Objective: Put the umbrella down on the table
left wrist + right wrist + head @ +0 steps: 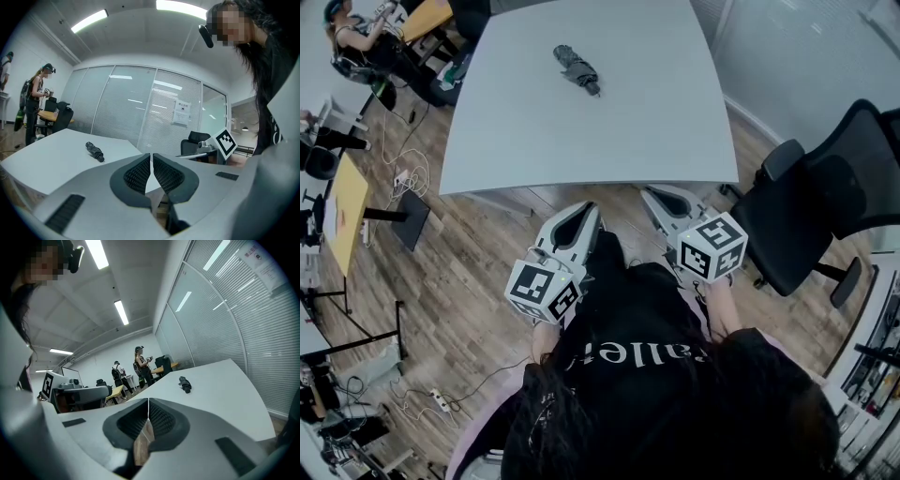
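A folded dark grey umbrella (577,68) lies on the white table (609,141), toward its far side, with nothing touching it. It also shows small in the left gripper view as the umbrella (94,151) and in the right gripper view as the umbrella (184,383). Both grippers are held close to my body, short of the table's near edge. My left gripper (584,212) is shut and empty, tips together (151,154). My right gripper (654,197) is also shut with nothing in it (148,401).
A black office chair (825,206) stands at the right, close to the table's corner. Yellow-topped desks (342,211) and cables crowd the wooden floor at the left. Other people (142,363) stand by desks in the background. A glass wall runs behind the table.
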`<action>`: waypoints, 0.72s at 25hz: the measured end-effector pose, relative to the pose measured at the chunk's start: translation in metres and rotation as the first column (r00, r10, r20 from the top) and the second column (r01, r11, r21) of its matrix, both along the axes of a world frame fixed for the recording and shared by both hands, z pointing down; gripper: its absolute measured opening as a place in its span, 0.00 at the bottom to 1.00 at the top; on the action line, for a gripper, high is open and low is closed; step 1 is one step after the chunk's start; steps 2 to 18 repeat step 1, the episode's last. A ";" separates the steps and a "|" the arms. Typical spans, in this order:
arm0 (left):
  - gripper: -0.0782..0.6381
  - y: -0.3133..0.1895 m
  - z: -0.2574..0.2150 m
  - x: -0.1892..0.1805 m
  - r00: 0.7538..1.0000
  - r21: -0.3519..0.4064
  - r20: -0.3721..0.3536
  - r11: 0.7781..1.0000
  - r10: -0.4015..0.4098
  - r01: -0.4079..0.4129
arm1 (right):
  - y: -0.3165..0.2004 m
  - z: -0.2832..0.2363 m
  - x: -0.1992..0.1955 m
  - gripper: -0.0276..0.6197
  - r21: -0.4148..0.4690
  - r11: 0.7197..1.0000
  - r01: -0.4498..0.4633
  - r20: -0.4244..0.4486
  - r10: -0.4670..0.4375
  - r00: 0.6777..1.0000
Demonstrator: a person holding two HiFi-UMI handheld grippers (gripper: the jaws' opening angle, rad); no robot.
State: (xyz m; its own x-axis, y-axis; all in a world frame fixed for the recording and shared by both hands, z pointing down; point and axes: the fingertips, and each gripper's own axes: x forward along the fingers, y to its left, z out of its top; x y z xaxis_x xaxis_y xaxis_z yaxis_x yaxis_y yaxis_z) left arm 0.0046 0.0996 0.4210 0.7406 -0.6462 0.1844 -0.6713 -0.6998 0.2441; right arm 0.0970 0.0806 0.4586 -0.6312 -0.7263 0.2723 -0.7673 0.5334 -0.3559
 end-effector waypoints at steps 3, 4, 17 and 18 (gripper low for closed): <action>0.16 -0.001 0.000 0.001 1.000 0.004 -0.002 1.000 -0.002 0.002 | -0.001 0.001 0.002 0.08 -0.001 1.000 -0.001 0.000 0.001 1.000; 0.16 -0.001 0.000 0.001 1.000 0.004 -0.002 1.000 -0.002 0.002 | -0.001 0.001 0.002 0.08 -0.001 1.000 -0.001 0.000 0.001 1.000; 0.16 -0.001 0.000 0.001 1.000 0.004 -0.002 1.000 -0.002 0.002 | -0.001 0.001 0.002 0.08 -0.001 1.000 -0.001 0.000 0.001 1.000; 0.16 -0.001 0.000 0.001 1.000 0.004 -0.002 1.000 -0.002 0.002 | -0.001 0.001 0.002 0.08 -0.001 1.000 -0.001 0.000 0.001 1.000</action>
